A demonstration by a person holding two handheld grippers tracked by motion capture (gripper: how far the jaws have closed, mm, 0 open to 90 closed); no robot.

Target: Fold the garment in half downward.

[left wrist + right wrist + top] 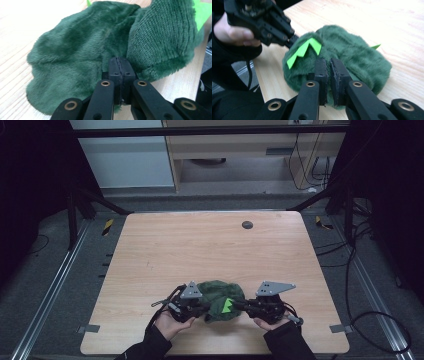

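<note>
Left gripper (204,306) clenched on the left edge of the dark green plush fabric item (220,301), jaws fully together with a thin fold of pile pinched between them; looks like an anchor hold so the piece can't slide. Item sits bunched on the light wooden table (210,250), near its front edge, directly between the two hands. Surface is short fleece pile, folded over itself, with bright lime-green zigzag felt trim (303,51) on top and a second lime tip at the far side. Right gripper (241,304) at the right edge: narrow gap between the jaws, pads not pressing, so released — probably re-gripping.
</note>
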